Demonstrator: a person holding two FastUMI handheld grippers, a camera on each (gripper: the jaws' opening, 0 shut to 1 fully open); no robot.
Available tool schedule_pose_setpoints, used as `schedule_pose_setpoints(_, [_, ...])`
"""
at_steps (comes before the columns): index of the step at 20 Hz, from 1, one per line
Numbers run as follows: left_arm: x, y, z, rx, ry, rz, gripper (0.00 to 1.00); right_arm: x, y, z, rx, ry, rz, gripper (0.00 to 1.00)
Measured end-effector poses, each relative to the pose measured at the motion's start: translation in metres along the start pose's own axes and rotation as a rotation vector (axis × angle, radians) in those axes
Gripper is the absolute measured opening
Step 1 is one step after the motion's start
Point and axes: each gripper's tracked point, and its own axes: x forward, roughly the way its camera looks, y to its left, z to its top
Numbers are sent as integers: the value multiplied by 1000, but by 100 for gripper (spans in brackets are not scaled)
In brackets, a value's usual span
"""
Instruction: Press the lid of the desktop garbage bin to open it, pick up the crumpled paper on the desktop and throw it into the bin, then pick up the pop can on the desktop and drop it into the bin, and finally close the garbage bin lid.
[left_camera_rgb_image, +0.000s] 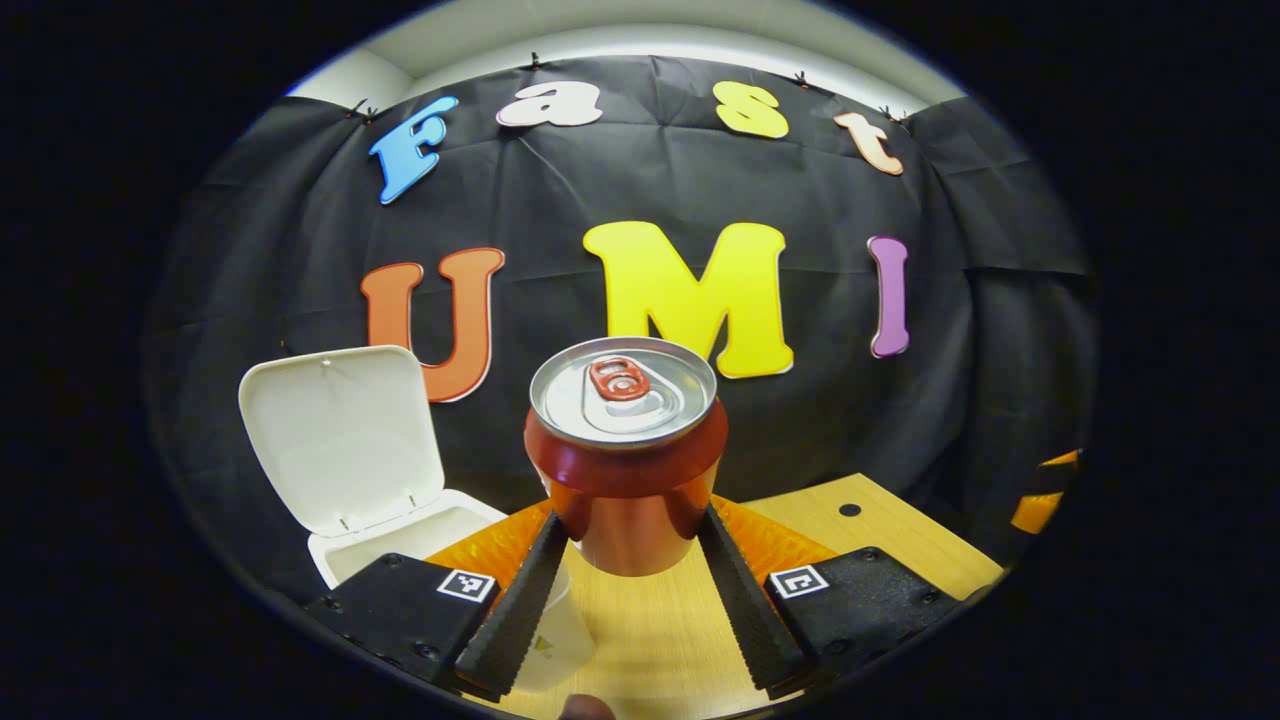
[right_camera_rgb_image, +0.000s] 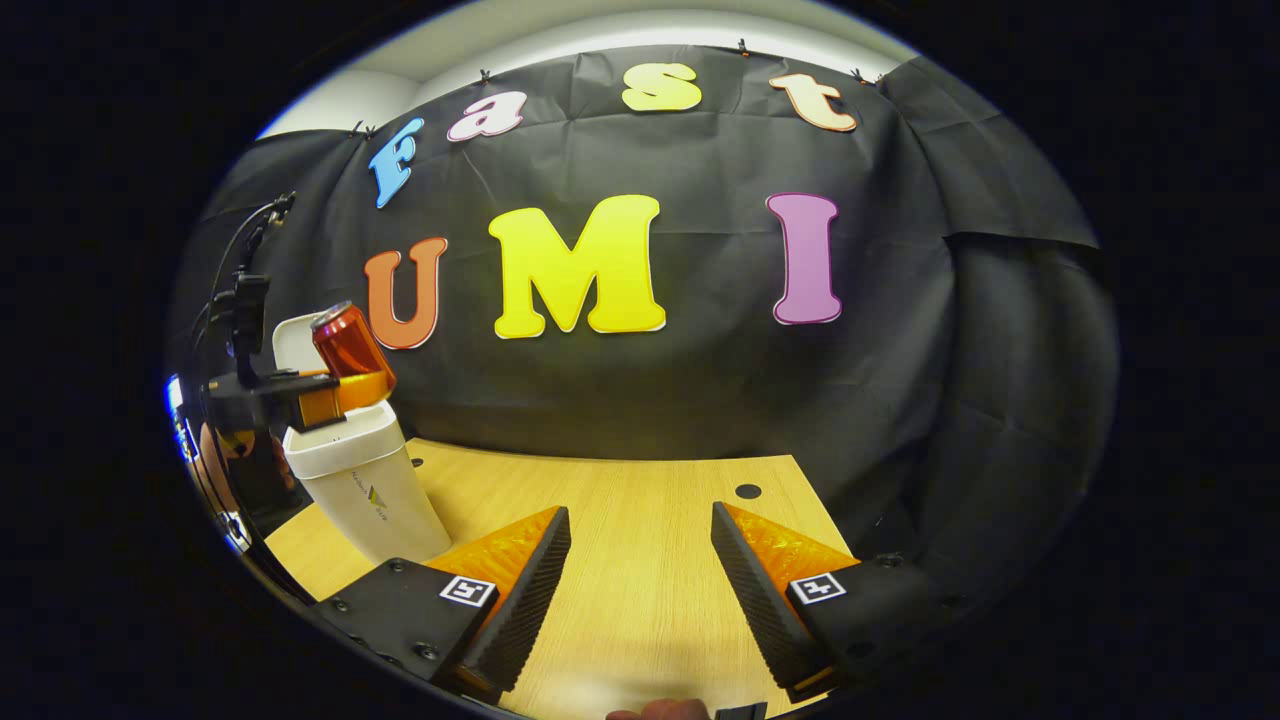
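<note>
Fingers of left gripper (left_camera_rgb_image: 628, 545) clamp the pop can (left_camera_rgb_image: 627, 455) upright, raised beside the open garbage bin (left_camera_rgb_image: 400, 540). Right gripper (right_camera_rgb_image: 640, 560) gapes empty over the desk (right_camera_rgb_image: 640, 620). Release before centring risks rim strike.

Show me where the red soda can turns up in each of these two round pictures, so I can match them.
Left gripper view: the can sits in the centre, held between the left gripper's two fingers, lifted off the table.
Right gripper view: the can is small at far left, held above the bin.
Shared landmark: the white bin with its lid raised.
</note>
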Motion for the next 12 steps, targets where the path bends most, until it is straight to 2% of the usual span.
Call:
schedule_pose_setpoints(7, [14, 74, -4, -27, 25, 125, 84, 16, 17, 6, 5, 8, 28, 91])
schedule_pose_setpoints(12, [18, 126, -27, 7, 74, 205, 84, 24, 29, 7, 7, 22, 45, 90])
